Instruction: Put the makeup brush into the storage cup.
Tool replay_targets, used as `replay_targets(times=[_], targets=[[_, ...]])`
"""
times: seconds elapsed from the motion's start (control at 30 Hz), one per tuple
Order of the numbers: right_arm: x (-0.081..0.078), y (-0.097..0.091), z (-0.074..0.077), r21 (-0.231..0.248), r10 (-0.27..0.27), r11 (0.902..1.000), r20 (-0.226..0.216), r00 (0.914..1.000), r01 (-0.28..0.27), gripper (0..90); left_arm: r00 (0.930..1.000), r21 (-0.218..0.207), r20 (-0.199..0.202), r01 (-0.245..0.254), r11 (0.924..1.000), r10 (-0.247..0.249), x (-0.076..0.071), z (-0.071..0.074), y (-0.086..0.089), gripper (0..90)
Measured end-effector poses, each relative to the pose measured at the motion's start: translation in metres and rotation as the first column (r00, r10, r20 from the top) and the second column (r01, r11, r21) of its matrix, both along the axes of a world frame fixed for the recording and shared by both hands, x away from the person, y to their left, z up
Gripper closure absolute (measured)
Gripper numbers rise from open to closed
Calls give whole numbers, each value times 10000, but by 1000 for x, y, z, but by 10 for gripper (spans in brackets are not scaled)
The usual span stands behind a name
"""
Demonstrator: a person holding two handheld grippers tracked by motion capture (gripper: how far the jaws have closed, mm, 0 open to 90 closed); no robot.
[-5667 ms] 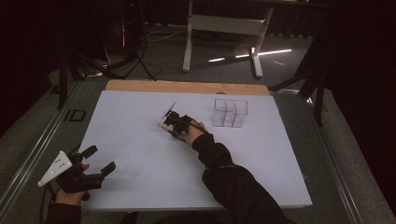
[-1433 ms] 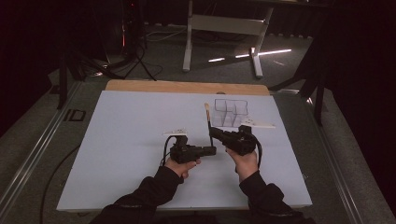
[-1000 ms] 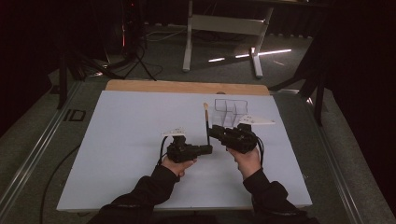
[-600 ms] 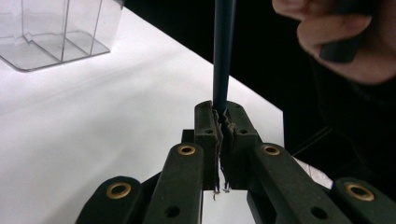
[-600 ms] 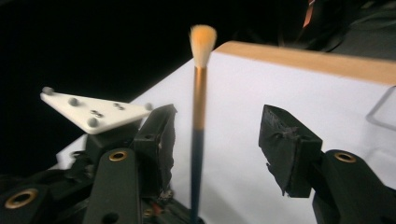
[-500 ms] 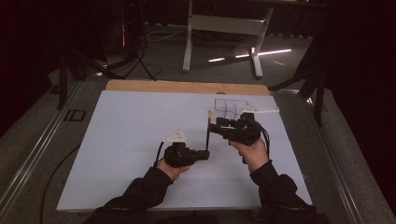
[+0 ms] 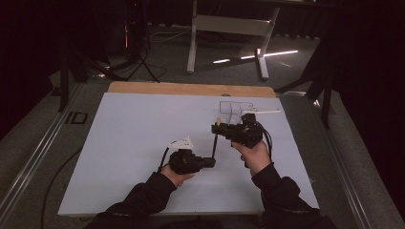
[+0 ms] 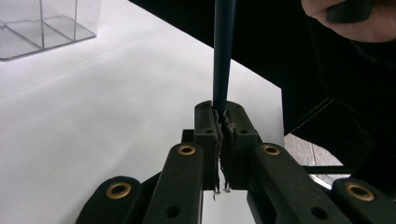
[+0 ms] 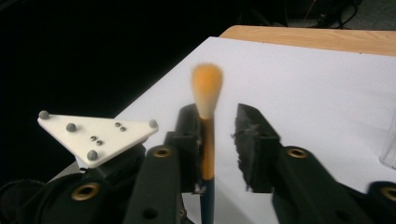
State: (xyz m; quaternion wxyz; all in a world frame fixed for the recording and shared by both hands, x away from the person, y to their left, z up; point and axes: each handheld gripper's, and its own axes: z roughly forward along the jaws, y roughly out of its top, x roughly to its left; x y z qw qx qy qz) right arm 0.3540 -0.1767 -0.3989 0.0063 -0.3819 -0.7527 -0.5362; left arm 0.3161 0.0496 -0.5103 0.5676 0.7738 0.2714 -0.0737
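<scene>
Slim dark-handled paintbrush with orange bristles (image 9: 207, 116): light, stiff. Left tongs (image 8: 223, 122) clamp handle end; right tongs (image 9: 218, 140), closing, straddle ferrule unpinched.

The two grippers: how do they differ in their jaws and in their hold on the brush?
The left gripper has its jaws shut tight on the brush at its dark handle; the right gripper has a gap between its jaws, which have just been closing, with the handle near the orange bristles against one jaw. Both are black.

I am keeping my left gripper (image 7: 210, 162) clamped tight at lower centre; my right gripper (image 7: 216, 128) (centre-right) is closing, jaws still gapped.
</scene>
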Motion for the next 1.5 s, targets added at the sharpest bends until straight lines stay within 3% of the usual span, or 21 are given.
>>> replay_targets(times=[0.07, 0.4, 0.5, 0.57, 0.63, 0.9, 1.03, 1.23, 1.5], targets=[[-1, 1, 1, -30, 42, 10000, 43, 10000, -42, 822, 10000, 0, -70, -31, 10000, 31, 1, 0, 0, 862], [-3, 5, 5, -264, 6, 9997, 599, 9982, 10, 842, 9994, -260, -346, -96, 9996, 87, 3, 4, -2, 845], [-2, 6, 8, -385, 96, 9992, 818, 9966, -65, 844, 9972, -422, -703, -276, 9987, 246, 5, 5, -1, 693], [-2, 5, 9, -572, 93, 9984, 1007, 9949, -36, 844, 9971, -412, -744, -206, 9989, 175, 5, 7, 2, 655], [0, 3, 9, -556, 60, 9985, 1030, 9947, -2, 844, 9976, -252, -634, -311, 9992, 295, 3, 8, 4, 613], [1, -6, 12, -631, -42, 9979, 1129, 9936, 113, 844, 9962, -256, -588, -664, 9975, 648, -1, 20, 25, 506], [2, -11, 15, -630, -61, 9979, 1287, 9917, 143, 844, 9952, -243, -344, -921, 9955, 912, -5, 29, 37, 412], [1, -16, 22, -758, 18, 9971, 1593, 9872, 104, 844, 9901, -207, 406, -1337, 9908, 1344, -13, 42, 55, 276], [1, -21, 30, -847, 58, 9964, 1791, 9838, 95, 844, 9906, -428, 503, -1254, 9912, 1275, -17, 46, 76, 56]])
